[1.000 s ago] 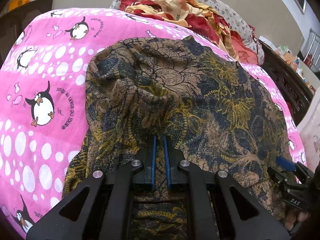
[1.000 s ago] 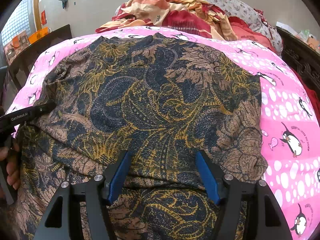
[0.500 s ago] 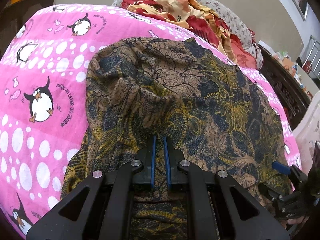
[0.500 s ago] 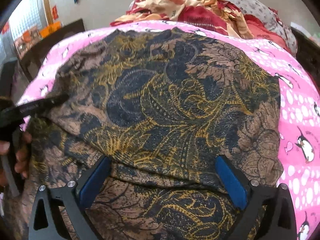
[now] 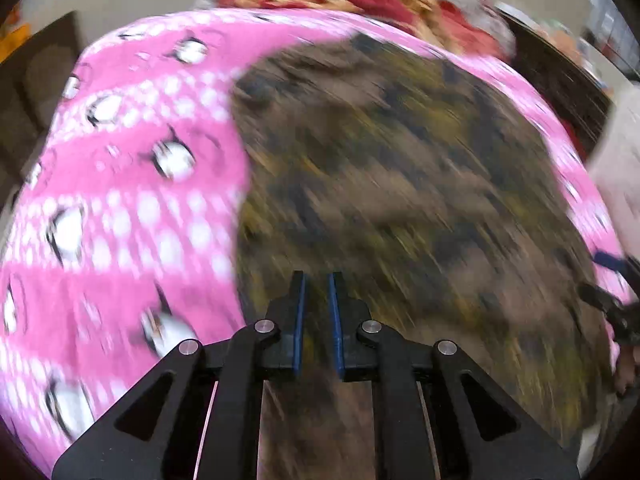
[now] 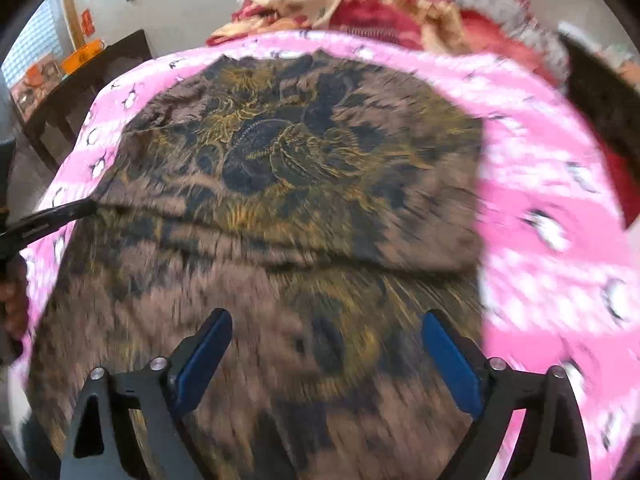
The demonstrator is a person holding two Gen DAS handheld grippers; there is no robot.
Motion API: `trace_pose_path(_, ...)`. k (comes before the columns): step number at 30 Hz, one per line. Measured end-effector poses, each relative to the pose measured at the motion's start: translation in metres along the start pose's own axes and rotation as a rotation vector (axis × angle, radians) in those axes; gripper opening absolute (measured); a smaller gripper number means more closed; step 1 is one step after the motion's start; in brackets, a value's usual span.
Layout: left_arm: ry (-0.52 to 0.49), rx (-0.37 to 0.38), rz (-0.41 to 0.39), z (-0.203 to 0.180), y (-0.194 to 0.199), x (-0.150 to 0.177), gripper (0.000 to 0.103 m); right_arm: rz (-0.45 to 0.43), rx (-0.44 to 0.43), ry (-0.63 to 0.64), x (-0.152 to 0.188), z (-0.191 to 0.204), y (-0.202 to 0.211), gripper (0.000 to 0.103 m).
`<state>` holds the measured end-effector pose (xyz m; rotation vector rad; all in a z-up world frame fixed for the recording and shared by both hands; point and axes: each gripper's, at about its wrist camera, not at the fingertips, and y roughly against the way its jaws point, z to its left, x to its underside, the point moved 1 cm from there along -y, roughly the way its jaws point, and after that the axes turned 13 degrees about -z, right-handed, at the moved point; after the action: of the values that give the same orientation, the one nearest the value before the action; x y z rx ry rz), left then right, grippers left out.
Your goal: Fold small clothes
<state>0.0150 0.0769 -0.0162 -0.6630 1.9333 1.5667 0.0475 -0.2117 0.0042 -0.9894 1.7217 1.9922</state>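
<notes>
A brown, navy and gold patterned garment (image 6: 312, 160) lies on the pink penguin blanket (image 6: 540, 200) with its near part folded over, the fold edge running across the middle. My left gripper (image 5: 317, 280) is shut, with the garment (image 5: 400, 180) pinched between its blue pads near the cloth's left side. In the right wrist view the left gripper (image 6: 52, 220) meets the left end of the fold. My right gripper (image 6: 326, 315) hovers above the near cloth, wide apart and closing, its pads pressing on nothing. It also shows at the left wrist view's right edge (image 5: 612, 292).
A heap of red and cream bedding (image 6: 360, 4) sits at the far end of the bed. Dark wooden furniture (image 6: 80, 80) stands past the left edge, and a dark frame (image 5: 560, 92) on the right. A hand (image 6: 14, 300) grips the left tool.
The right jaws spread wide and drew back and up from the fold edge, so more of the garment shows. The left gripper stayed shut on the cloth while moving; its view is blurred.
</notes>
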Motion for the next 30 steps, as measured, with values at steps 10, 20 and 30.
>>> trace_pose_path(10, -0.071, 0.097, 0.102, -0.007, 0.04, 0.057, 0.056, 0.046, -0.029, 0.112, 0.087, 0.031, 0.037, 0.097)
trace_pose_path(20, 0.036, 0.141, 0.148, 0.037, 0.126, 0.131, 0.057, -0.122, 0.05, -0.051, 0.13, -0.019, 0.124, 0.096)
trace_pose_path(30, 0.11, 0.39, 0.156, 0.027, 0.112, 0.139, 0.057, -0.124, 0.002, -0.132, 0.15, -0.028, 0.125, 0.096)
